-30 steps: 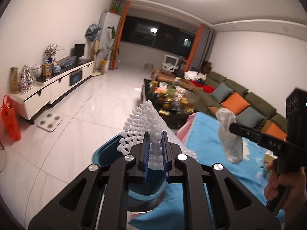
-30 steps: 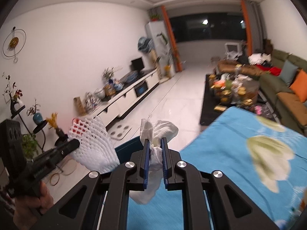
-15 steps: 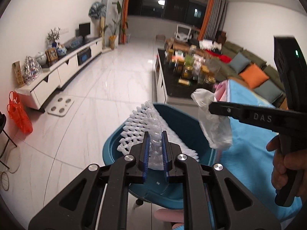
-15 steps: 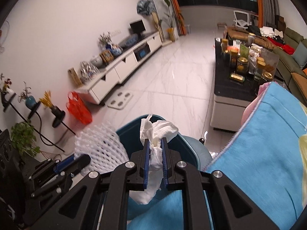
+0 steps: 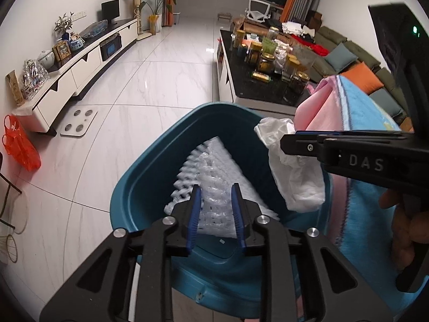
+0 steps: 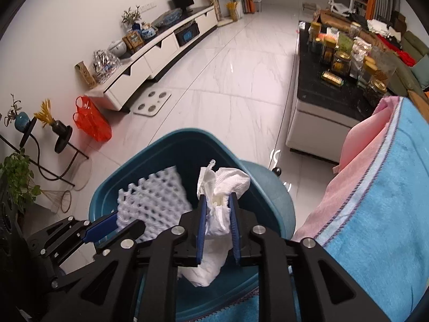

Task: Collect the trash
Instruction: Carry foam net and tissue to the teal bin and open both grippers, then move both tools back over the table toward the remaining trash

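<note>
Left gripper [image 5: 216,187]: over the mouth of the teal bin [image 5: 139,177], pointing steeply down; jaws just been opening, blue fingers [image 5: 195,209] parted with the white foam net [image 5: 211,177] between them, whether the pads press on it cannot be told.
Foam net: inside the bin, lying against its inner wall; in the right wrist view seen at the left gripper's tips [image 6: 150,201].
Right gripper [image 6: 217,198]: also above the bin, just to the right of the left one; jaws just been opening, crumpled white tissue [image 6: 217,209] between the blue fingers [image 6: 201,220], loose contact, grip cannot be told for sure.
Tissue: hanging within the bin's opening near its right rim, upper part sticking above the fingertips, lower part drooping below them; in the left wrist view [image 5: 292,166] dangling from the right gripper's tips.
Bin: teal plastic, standing on the white marble floor [image 5: 166,80] beside the blue and pink blanket [image 6: 380,201].
Hand [image 5: 405,230]: wrapped round the right gripper's handle at the right edge.
Background: dark coffee desk [image 5: 257,88] crowded with jars, white TV cabinet [image 6: 161,51] along the wall, orange bag [image 6: 92,123] on the floor.
</note>
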Demonstrator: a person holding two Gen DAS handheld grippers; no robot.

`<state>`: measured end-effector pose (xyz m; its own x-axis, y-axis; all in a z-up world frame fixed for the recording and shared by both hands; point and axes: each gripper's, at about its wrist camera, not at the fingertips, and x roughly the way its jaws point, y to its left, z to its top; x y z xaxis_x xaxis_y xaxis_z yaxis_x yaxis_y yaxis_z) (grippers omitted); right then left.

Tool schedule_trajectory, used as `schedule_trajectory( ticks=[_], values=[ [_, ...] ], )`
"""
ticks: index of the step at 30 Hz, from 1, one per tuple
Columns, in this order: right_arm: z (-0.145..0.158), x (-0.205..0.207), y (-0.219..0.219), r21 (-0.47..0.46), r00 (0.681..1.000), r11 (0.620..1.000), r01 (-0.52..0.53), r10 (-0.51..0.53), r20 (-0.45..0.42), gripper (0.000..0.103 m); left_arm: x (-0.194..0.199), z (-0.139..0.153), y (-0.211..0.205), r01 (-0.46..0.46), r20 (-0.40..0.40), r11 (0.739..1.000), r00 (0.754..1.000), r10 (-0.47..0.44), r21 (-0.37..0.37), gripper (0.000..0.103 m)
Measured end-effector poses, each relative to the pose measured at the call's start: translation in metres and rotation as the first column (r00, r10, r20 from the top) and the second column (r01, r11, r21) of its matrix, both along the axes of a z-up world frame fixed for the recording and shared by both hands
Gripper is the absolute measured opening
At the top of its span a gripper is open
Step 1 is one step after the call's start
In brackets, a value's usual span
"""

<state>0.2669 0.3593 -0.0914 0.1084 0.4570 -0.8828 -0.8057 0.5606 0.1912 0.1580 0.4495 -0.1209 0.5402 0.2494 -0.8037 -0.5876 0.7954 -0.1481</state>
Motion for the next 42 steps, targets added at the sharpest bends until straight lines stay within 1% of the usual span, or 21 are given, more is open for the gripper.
schedule_trajectory(
  ticks=[3,4,5,6,8,11,13,14,15,16,17,19,21,22,26,28,29,32,36,40,42],
  values=[
    [-0.001,0.000,0.002,-0.006,1.000,1.000,-0.002,0.002,0.005,0.022,0.011,-0.009,0.002,-0.007,-0.020,1.000,1.000,0.007,0.012,0.035],
    [-0.001,0.000,0.003,-0.007,1.000,1.000,-0.004,0.004,0.003,0.026,0.012,-0.010,0.001,-0.011,-0.023,1.000,1.000,0.012,0.023,0.046],
    [-0.001,-0.001,0.003,-0.007,1.000,1.000,-0.004,0.004,0.003,0.037,0.013,-0.015,0.003,-0.014,-0.019,1.000,1.000,0.014,0.025,0.053],
    [0.000,0.000,0.003,-0.003,1.000,1.000,0.002,-0.002,0.006,0.040,0.010,-0.015,0.000,-0.016,-0.017,0.999,1.000,0.016,0.029,0.056],
    [0.002,0.003,0.001,0.011,1.000,1.000,0.008,-0.008,0.006,0.041,0.010,-0.014,-0.002,-0.026,-0.016,0.998,1.000,0.027,0.053,0.073],
    [0.007,0.004,-0.004,0.039,1.000,0.999,0.017,-0.017,0.001,0.041,0.007,-0.004,-0.008,-0.037,-0.008,0.995,0.999,0.038,0.087,0.076],
    [0.011,0.005,-0.009,0.059,1.000,0.998,0.025,-0.025,-0.006,0.042,-0.002,0.007,-0.012,-0.044,0.007,0.993,0.999,0.044,0.107,0.084],
    [0.015,0.006,-0.013,0.074,0.999,0.997,0.033,-0.033,-0.002,0.044,-0.006,0.015,-0.015,-0.054,0.019,0.991,0.998,0.052,0.126,0.085],
    [0.020,0.006,-0.019,0.092,0.999,0.995,0.038,-0.039,0.003,0.051,-0.011,0.023,-0.019,-0.065,0.039,0.988,0.997,0.060,0.141,0.086],
    [0.026,0.005,-0.024,0.114,0.999,0.993,0.041,-0.042,0.009,0.054,-0.013,0.029,-0.020,-0.072,0.050,0.987,0.997,0.065,0.146,0.092],
    [0.031,0.004,-0.027,0.126,0.999,0.991,0.044,-0.047,0.019,0.060,-0.019,0.038,-0.022,-0.087,0.069,0.983,0.995,0.077,0.159,0.097],
    [0.045,-0.001,-0.039,0.159,0.997,0.986,0.044,-0.054,0.063,0.063,-0.031,0.054,-0.031,-0.098,0.105,0.979,0.991,0.079,0.181,0.097],
    [0.057,-0.006,-0.052,0.183,0.992,0.982,0.040,-0.061,0.113,0.075,-0.043,0.069,-0.042,-0.104,0.141,0.974,0.987,0.076,0.203,0.097],
    [0.065,-0.010,-0.060,0.203,0.988,0.979,0.038,-0.066,0.137,0.077,-0.049,0.077,-0.047,-0.112,0.153,0.971,0.985,0.080,0.211,0.097],
    [0.088,-0.024,-0.090,0.265,0.972,0.964,0.028,-0.088,0.217,0.089,-0.082,0.110,-0.072,-0.146,0.247,0.962,0.965,0.088,0.229,0.097],
    [0.098,-0.032,-0.106,0.293,0.963,0.956,0.029,-0.105,0.248,0.091,-0.097,0.124,-0.087,-0.165,0.293,0.957,0.952,0.092,0.237,0.097],
    [0.104,-0.037,-0.118,0.313,0.957,0.949,0.029,-0.117,0.266,0.095,-0.106,0.132,-0.098,-0.177,0.321,0.953,0.943,0.092,0.246,0.097],
    [0.114,-0.050,-0.146,0.361,0.945,0.932,0.038,-0.151,0.290,0.096,-0.125,0.152,-0.129,-0.201,0.398,0.939,0.914,0.078,0.278,0.097],
    [0.120,-0.073,-0.193,0.407,0.916,0.912,0.051,-0.205,0.346,0.096,-0.142,0.165,-0.175,-0.173,0.447,0.931,0.895,0.012,0.322,0.097],
    [0.119,-0.096,-0.254,0.457,0.871,0.886,0.085,-0.289,0.398,0.096,-0.150,0.171,-0.221,-0.112,0.496,0.941,0.866,-0.066,0.320,0.097],
    [0.116,-0.105,-0.280,0.465,0.845,0.878,0.115,-0.333,0.419,0.096,-0.153,0.171,-0.248,-0.072,0.522,0.945,0.846,-0.112,0.320,0.097]
  ],
)
